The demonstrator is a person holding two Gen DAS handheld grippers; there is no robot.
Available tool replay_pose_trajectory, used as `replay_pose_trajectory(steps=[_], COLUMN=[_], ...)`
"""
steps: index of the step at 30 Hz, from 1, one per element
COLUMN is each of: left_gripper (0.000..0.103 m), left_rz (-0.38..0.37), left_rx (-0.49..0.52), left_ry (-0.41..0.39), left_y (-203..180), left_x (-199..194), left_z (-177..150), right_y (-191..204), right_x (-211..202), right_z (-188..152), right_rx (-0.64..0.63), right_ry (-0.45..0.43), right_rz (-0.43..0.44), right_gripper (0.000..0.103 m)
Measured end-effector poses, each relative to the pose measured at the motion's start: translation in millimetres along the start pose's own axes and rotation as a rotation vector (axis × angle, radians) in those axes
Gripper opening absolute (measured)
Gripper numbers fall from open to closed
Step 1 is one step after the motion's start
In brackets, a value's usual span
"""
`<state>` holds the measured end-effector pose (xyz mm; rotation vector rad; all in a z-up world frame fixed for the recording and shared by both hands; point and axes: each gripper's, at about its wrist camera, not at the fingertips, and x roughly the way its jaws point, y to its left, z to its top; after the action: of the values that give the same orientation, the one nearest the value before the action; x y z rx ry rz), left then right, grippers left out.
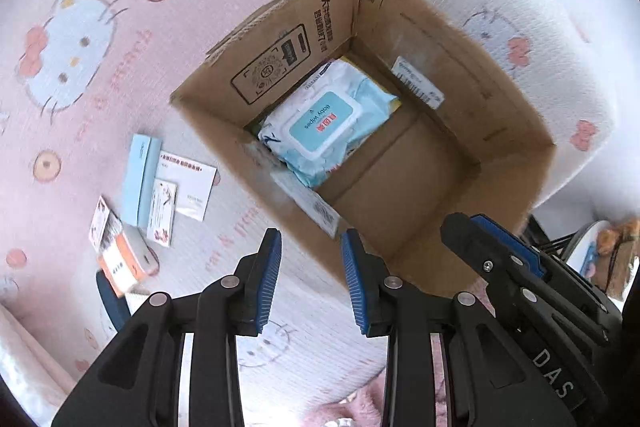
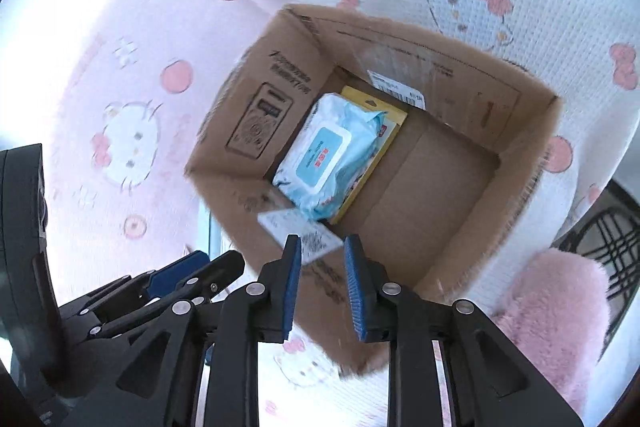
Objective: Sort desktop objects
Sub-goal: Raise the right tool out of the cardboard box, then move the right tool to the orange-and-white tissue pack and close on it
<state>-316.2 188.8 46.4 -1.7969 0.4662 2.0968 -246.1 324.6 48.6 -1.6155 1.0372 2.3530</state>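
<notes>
You're over a bed w/ pink-white cartoon-cat blanket (image 1: 80,39), bright daylight washing it out. Fluffy pink cushion (image 2: 560,307) at its edge, black wire rack (image 2: 616,239) just beyond, lower right.

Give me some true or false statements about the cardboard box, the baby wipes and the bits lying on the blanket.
1. The pack of baby wipes lies inside the cardboard box. True.
2. The left tool is clamped on a card. False: its jaws stand apart with nothing between them.
3. A yellow item sits under the wipes. True.
4. The long blue box is already in the cardboard box. False: it lies outside on the blanket, beside some cards.
5. The right tool holds nothing. True.
</notes>
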Motion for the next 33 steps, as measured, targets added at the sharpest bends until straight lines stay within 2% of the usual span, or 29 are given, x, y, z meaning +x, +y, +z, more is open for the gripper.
replay_pose_trajectory(steps=[5, 14, 18, 25, 33], left_gripper=[0.035, 0.035, 0.035, 0.035, 0.035], left_rz=[0.094, 0.092, 0.098, 0.150, 0.100], left_rx=[-0.044, -0.208, -0.287, -0.401, -0.523], left_ry=[-0.090, -0.174, -0.209, -0.261, -0.392], left_y=[0.8, 44.2, 73.1, 117.3, 158.2], left_x=[-19.3, -21.5, -15.3, 1.4, 29.0], left_z=[-45.7, -135.4, -180.4, -245.7, -301.8], right_y=[11.0, 49.0, 73.5, 100.5, 104.4], right_x=[-18.3, -3.6, 10.5, 44.0, 98.1], right_z=[-31.4, -101.6, -136.8, -188.7, -219.6], right_rx=[-0.094, -0.290, -0.395, -0.524, -0.604], right_ry=[-0.041, 0.002, 0.022, 0.048, 0.094], right_rz=[0.002, 0.032, 0.048, 0.063, 0.087], right_gripper=[0.024, 0.026, 0.031, 0.032, 0.033])
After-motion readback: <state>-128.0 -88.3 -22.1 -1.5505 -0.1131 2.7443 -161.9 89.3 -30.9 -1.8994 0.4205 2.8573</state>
